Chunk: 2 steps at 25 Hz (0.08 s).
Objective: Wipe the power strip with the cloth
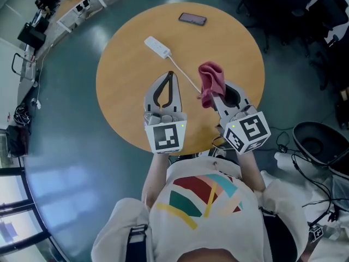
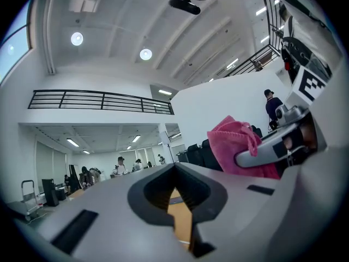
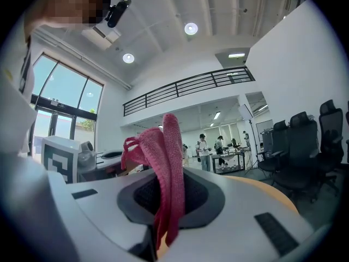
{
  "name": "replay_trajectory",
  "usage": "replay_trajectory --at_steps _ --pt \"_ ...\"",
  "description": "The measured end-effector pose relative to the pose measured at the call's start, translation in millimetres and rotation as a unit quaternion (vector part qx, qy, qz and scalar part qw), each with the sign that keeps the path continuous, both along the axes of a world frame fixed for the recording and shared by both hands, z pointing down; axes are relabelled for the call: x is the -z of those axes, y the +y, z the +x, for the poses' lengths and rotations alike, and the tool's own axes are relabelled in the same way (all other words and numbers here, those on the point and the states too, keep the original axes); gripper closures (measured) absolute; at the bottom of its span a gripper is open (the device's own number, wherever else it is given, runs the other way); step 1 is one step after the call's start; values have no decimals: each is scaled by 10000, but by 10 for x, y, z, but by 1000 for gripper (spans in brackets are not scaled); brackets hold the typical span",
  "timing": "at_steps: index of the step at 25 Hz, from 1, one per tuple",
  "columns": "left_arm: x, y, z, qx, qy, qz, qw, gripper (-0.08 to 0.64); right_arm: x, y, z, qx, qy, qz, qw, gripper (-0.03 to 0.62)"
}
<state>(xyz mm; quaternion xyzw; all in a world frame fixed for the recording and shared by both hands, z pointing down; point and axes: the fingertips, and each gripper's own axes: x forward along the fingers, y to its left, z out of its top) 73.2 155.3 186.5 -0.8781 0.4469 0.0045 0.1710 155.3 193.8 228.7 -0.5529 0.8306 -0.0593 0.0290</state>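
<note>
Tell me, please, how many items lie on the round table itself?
2: a white power strip at the far centre, its cable running toward the near side, and a dark phone near the far edge. More could hide beneath the left gripper or right gripper.

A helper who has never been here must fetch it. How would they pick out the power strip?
Find the round wooden table. On its far half lies the power strip, a slim white bar set diagonally, its white cord trailing toward the pink cloth. The only other thing near it is a phone, dark and flat.
</note>
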Motion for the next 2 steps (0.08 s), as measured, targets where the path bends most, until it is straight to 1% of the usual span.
replay_trajectory --at_steps 2 --pt "44 1 3 -45 102 -17 9999 529 11 8 5 -36 20 22 10000 554"
